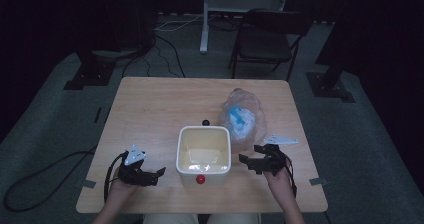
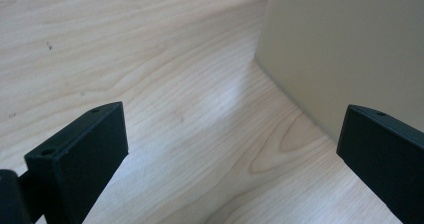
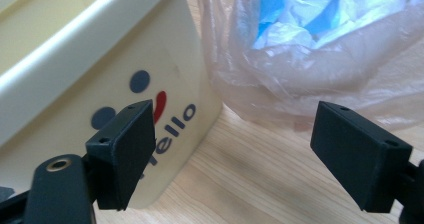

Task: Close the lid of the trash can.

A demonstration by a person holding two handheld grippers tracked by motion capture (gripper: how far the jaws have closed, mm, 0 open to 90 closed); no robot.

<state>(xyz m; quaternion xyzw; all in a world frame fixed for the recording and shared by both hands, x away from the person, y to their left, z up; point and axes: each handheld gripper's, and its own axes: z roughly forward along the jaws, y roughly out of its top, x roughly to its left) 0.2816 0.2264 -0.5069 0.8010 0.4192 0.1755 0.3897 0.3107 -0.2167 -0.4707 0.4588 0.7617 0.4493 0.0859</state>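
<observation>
A cream square bin (image 1: 204, 150) with a red knob (image 1: 200, 179) on its near side stands at the table's front middle; it looks empty. Its side wall (image 2: 345, 49) shows in the left gripper view, and its printed wall (image 3: 100, 89) in the right gripper view. A clear plastic bag (image 1: 243, 116) holding blue and white material lies just right of the bin, also seen close up as the bag (image 3: 320, 39). My left gripper (image 1: 152, 176) is open to the left of the bin. My right gripper (image 1: 250, 154) is open beside the bin's right wall, near the bag.
A small black object (image 1: 205, 122) lies behind the bin. A white flat piece (image 1: 281, 140) rests near the table's right edge. The wooden table (image 1: 150, 109) has bare room on its left half. A dark folding chair (image 1: 267, 36) stands beyond the far edge.
</observation>
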